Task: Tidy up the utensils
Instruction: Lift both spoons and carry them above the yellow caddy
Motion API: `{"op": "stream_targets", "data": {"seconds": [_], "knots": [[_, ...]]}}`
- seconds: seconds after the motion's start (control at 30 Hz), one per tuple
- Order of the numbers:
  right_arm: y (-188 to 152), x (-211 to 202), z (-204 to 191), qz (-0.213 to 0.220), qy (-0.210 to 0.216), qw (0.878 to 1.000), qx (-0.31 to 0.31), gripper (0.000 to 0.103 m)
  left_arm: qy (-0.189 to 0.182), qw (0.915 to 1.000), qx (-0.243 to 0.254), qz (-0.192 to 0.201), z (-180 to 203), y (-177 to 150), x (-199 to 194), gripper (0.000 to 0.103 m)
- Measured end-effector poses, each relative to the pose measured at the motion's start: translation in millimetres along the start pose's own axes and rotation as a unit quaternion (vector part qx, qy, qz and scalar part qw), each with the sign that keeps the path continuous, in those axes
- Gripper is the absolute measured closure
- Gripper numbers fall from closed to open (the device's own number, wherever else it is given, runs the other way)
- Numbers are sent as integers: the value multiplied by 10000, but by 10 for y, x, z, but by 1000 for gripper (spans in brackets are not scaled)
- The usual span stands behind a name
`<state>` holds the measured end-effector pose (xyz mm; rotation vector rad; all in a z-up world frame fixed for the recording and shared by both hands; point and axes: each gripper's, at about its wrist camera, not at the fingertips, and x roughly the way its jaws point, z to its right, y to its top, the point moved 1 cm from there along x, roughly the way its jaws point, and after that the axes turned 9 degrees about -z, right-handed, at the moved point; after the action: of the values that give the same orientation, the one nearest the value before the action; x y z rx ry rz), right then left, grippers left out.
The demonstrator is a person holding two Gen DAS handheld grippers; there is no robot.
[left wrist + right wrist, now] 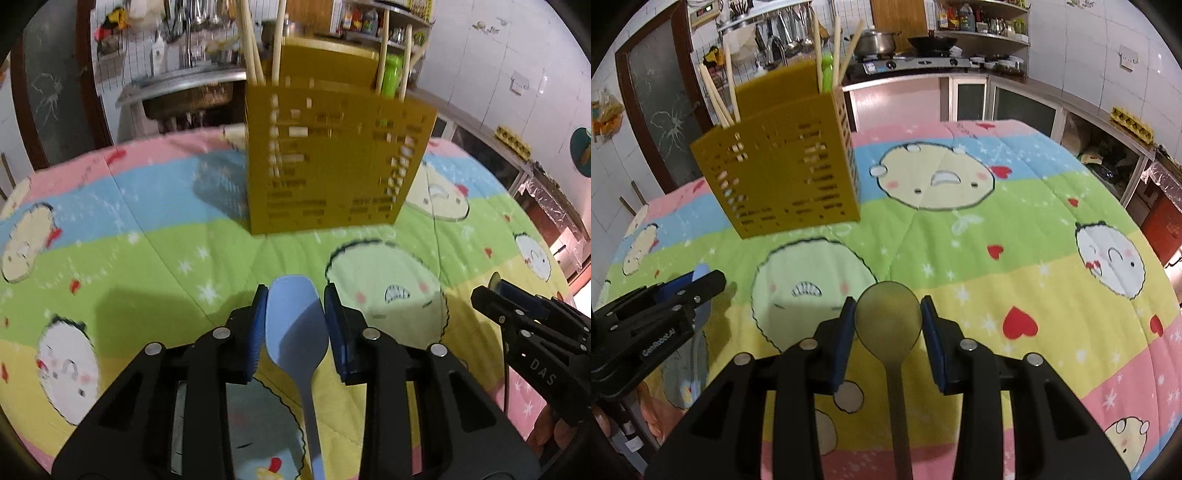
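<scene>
A yellow slotted utensil holder stands on the table ahead, with several pale chopsticks and a green utensil sticking out. It also shows in the right wrist view at the upper left. My left gripper is shut on a light blue spoon, bowl forward, above the cloth. My right gripper is shut on an olive-brown spoon, bowl forward. Each gripper shows in the other's view, the right one at the right and the left one at the left.
The table is covered by a striped cartoon-print cloth. Behind it are a sink, a stove counter with pots, and shelves with bottles. Cabinets run along the right wall.
</scene>
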<state>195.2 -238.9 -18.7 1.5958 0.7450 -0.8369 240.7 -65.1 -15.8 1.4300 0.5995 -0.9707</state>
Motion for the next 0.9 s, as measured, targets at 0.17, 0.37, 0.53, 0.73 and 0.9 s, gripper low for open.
{"op": "stream_targets", "data": {"seconds": [0.17, 0.37, 0.53, 0.73, 0.9], "knots": [[108, -82, -39, 323, 144, 9994, 25, 67, 199, 9977, 120, 637, -17, 88, -285, 73], [231, -190, -84, 816, 247, 9964, 20, 67, 363, 9909, 196, 1280, -49, 162, -558, 73], [272, -260, -126, 1114, 251, 9935, 5, 67, 450, 9853, 225, 1632, -78, 179, -670, 73], [318, -339, -183, 1449, 171, 9892, -102, 67, 499, 9810, 233, 1859, -84, 188, -708, 73], [348, -400, -216, 1661, 205, 9858, -119, 67, 466, 9796, 167, 1949, -138, 213, -706, 73]]}}
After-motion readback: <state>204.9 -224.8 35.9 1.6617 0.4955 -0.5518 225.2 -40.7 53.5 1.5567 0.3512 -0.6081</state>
